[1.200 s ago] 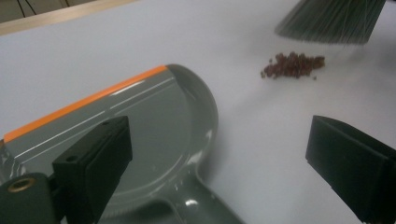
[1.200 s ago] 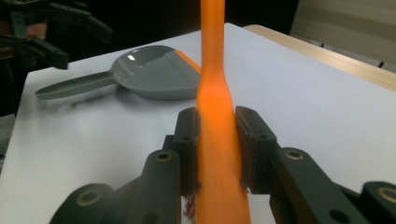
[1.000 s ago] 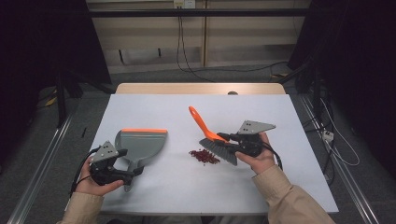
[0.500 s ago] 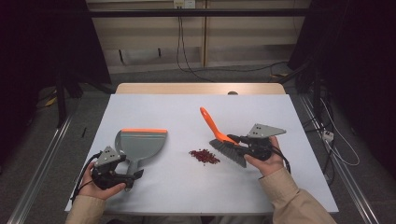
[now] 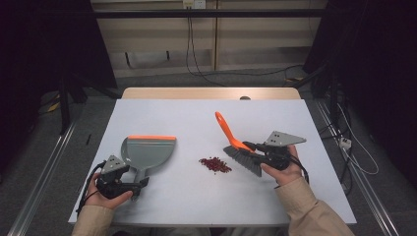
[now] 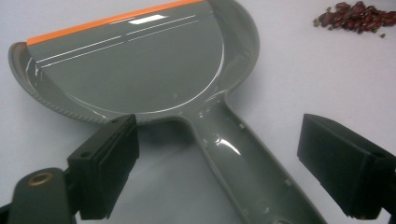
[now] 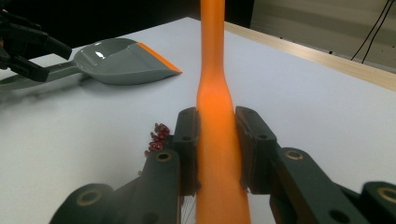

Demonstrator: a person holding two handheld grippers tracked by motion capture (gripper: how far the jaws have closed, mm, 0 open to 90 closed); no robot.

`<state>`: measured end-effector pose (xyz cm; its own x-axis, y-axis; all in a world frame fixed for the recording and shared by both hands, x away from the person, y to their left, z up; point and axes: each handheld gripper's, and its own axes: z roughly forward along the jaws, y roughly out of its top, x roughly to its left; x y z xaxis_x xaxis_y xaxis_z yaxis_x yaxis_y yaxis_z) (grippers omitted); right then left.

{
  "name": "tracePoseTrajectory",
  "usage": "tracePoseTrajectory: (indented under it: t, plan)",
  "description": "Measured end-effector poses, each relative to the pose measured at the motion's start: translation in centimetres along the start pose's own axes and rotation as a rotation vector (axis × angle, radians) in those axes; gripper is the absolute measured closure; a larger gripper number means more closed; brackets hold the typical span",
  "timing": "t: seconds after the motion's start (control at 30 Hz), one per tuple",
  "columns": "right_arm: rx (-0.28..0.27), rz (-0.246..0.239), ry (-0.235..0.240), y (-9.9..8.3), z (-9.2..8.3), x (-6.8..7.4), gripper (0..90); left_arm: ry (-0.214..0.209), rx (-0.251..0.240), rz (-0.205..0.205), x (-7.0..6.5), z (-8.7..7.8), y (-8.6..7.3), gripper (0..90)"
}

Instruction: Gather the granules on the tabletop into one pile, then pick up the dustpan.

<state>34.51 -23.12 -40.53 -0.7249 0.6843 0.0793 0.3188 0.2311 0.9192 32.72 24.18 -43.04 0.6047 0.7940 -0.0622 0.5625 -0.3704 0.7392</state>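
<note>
A grey dustpan (image 5: 147,150) with an orange lip lies flat at the left of the white table (image 5: 305,196). My left gripper (image 5: 140,183) is open, its jaws on either side of the pan's handle (image 6: 243,158) without touching it. The left gripper view has the gripper (image 6: 219,154) low over the handle, with the dustpan (image 6: 135,65) beyond. My right gripper (image 5: 251,146) is shut on the orange handle of a brush (image 5: 231,135), whose dark bristles (image 5: 243,160) rest on the table. A small pile of red beans (image 5: 215,164) lies just left of the bristles.
The right gripper view has the gripper (image 7: 217,126) clamped on the brush handle (image 7: 212,56), with the beans (image 7: 156,137) to its left and the dustpan (image 7: 121,58) farther off. Cables hang behind the table's wooden far edge (image 5: 211,92).
The right gripper has carried the brush a little to the right, so the bristles stand slightly off the bean pile. The left gripper has barely shifted at the dustpan handle.
</note>
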Motion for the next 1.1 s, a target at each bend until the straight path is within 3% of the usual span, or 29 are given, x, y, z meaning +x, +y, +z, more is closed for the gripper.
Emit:
tracePoseTrajectory:
  t: [0.37,0.47,0.57,0.67,0.77,0.87,1.1]
  plan:
    - [0.001,0.012,-0.012,-0.2,-0.1,-0.1,71.5,0.036,0.038,-0.062,1.0,0.0,-0.6,19.8]
    - [-0.006,0.013,-0.018,-0.2,-0.2,-0.1,71.5,0.051,0.049,-0.072,1.4,0.2,-0.6,29.8]
    - [-0.005,0.015,-0.024,-0.3,-0.3,-0.2,71.5,0.074,0.068,-0.044,1.5,0.8,-0.2,42.5]
    - [-0.01,0.019,-0.029,-0.3,-0.4,-0.3,71.5,0.062,0.1,-0.026,1.6,1.8,0.2,47.5]
    - [-0.012,0.022,-0.032,-0.3,-0.4,-0.4,71.5,0.055,0.114,-0.023,1.6,2.1,0.5,62.2]
    - [-0.009,0.024,-0.032,-0.4,-0.4,-0.4,71.5,0.059,0.12,-0.002,1.8,2.1,0.7,62.8]
    - [-0.014,0.031,-0.031,-0.4,-0.4,-0.4,71.5,0.041,0.065,0.011,2.5,0.8,0.9,63.3]
